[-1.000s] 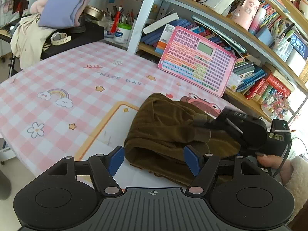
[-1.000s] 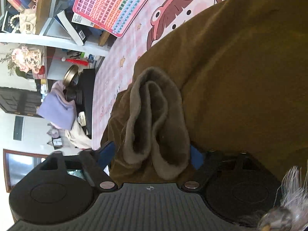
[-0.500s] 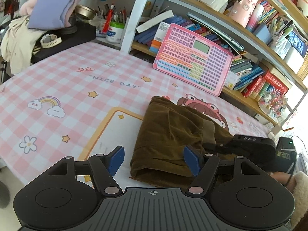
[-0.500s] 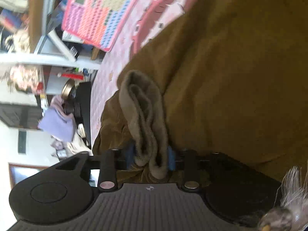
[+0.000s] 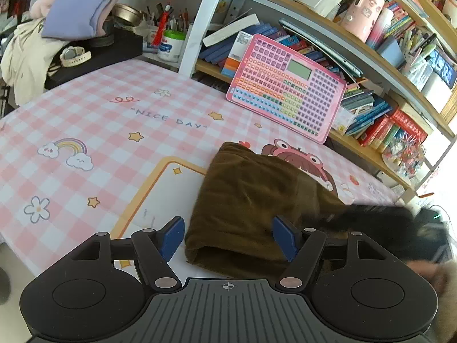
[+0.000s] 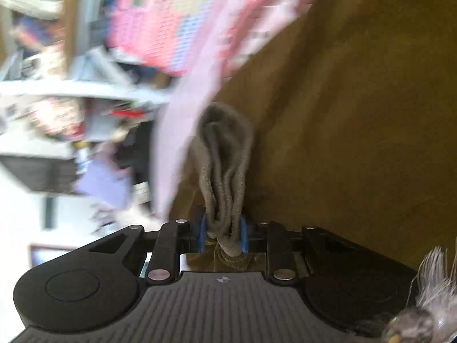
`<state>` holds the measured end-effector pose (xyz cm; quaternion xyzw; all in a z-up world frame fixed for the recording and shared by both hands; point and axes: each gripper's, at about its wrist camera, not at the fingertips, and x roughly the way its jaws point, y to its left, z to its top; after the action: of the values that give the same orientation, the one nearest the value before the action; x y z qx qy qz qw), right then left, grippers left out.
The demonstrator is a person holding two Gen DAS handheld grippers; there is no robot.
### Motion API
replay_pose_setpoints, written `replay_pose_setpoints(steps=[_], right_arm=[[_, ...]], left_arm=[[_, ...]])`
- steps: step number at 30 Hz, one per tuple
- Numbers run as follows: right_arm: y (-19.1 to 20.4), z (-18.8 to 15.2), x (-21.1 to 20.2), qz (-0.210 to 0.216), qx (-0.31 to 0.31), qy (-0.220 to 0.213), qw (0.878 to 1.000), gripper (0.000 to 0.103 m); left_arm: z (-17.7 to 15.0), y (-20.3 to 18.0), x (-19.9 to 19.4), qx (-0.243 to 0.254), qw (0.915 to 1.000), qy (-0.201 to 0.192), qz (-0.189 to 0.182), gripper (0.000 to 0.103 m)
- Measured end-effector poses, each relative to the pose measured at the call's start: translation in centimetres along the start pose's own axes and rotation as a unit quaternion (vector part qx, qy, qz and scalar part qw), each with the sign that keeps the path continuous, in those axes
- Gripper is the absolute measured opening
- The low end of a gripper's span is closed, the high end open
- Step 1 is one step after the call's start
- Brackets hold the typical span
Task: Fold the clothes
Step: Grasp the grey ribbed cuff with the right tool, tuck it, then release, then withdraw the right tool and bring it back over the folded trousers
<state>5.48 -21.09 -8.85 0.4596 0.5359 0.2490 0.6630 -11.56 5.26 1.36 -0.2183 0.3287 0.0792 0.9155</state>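
A brown folded garment (image 5: 251, 200) lies on the pink checked tablecloth (image 5: 85, 131). My left gripper (image 5: 228, 235) is open and empty, hovering just before the garment's near edge. My right gripper (image 6: 222, 235) is shut on the garment's grey ribbed cuff (image 6: 224, 154), which bunches between the blue pads. In the left wrist view the right gripper (image 5: 380, 223) is a dark blur at the garment's right side. The brown cloth (image 6: 357, 114) fills the right wrist view.
A pink toy keyboard (image 5: 285, 85) leans against the bookshelf (image 5: 357, 57) at the back. A pile of clothes (image 5: 71, 5) and a watch (image 5: 71, 54) sit on a black stand at the far left. The table's near edge is at lower left.
My right gripper has closed from open onto the grey cuff and is moving fast, blurring its view. My left gripper has drawn back slightly from the garment.
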Motion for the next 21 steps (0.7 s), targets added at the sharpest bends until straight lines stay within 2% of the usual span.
replay_pose_setpoints(steps=[2, 6, 12, 16, 21], right_arm=[[-1.4, 0.4, 0.5, -0.019, 0.028, 0.002, 0.999, 0.025], [-0.9, -0.1, -1.0, -0.031, -0.009, -0.004, 0.999, 0.036], [-0.1, -1.0, -3.3, -0.048, -0.066, -0.014, 0.997, 0.045], [0.1, -3.0, -6.1, -0.087, -0.152, -0.039, 0.984, 0.05], [0.4, -5.6, -9.5, -0.135, -0.258, -0.07, 0.954, 0.055]], left_arm=[[0.0, -0.1, 0.0, 0.001, 1.0, 0.0, 0.0, 0.07], [-0.1, -0.4, 0.0, 0.003, 1.0, -0.003, -0.003, 0.07], [-0.5, -1.7, 0.3, 0.019, 0.9996, -0.001, -0.022, 0.07], [-1.0, -3.1, 0.6, 0.042, 0.9985, 0.004, -0.035, 0.07], [-2.5, -5.4, 0.9, 0.083, 0.9957, 0.012, -0.039, 0.07]])
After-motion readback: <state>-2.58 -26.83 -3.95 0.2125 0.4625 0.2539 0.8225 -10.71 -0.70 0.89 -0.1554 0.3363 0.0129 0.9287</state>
